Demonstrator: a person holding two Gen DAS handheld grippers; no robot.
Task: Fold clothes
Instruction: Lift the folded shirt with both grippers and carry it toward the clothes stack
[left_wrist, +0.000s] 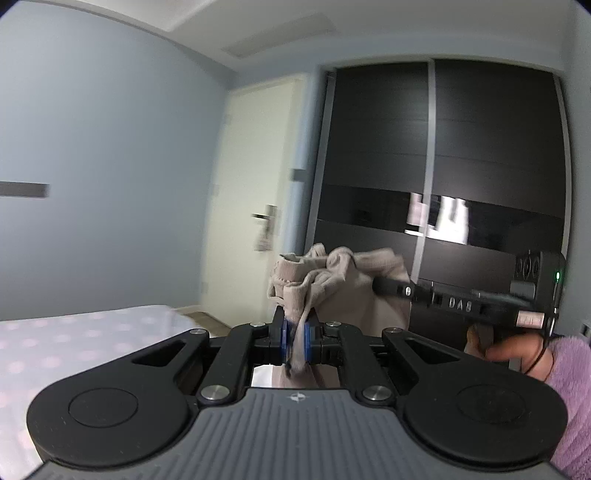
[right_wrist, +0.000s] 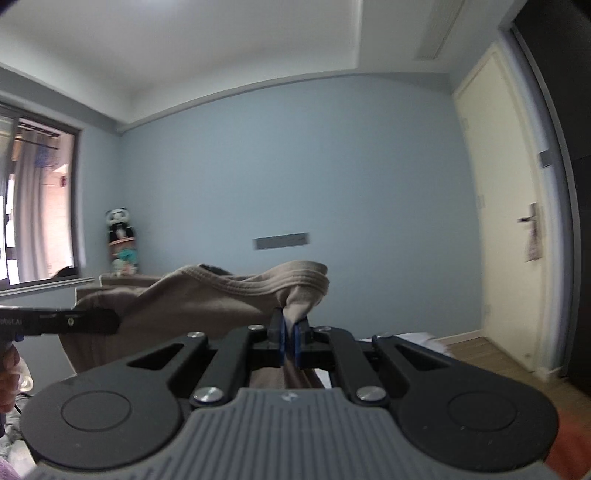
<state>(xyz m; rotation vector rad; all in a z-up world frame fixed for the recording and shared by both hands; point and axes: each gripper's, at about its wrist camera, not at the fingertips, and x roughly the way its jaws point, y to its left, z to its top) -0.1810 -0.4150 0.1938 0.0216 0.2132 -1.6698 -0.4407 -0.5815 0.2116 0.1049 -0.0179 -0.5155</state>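
Left wrist view has the left tool clamped narrow on a bunched edge of a beige garment, its blue pads pinching the cloth with a crumpled fold piled up above them. From there the garment runs off to the right to the right tool, whose dark fingers close on its far edge, with a hand in a fuzzy purple sleeve gripping the handle. Right wrist view shows the same thing from the other end: the right tool is shut tight on a ribbed hem, and the cloth stretches leftward to the left tool, sagging a little between the two. So the garment's long axis lies roughly level and side to side, held up in the air between both tools, the rest of it hanging below. Under and to the left sits a bed with a pale dotted sheet. Beyond stand a dark wardrobe, a cream door with a lever handle, a blue wall, a window with curtains, and a panda toy on a small shelf.
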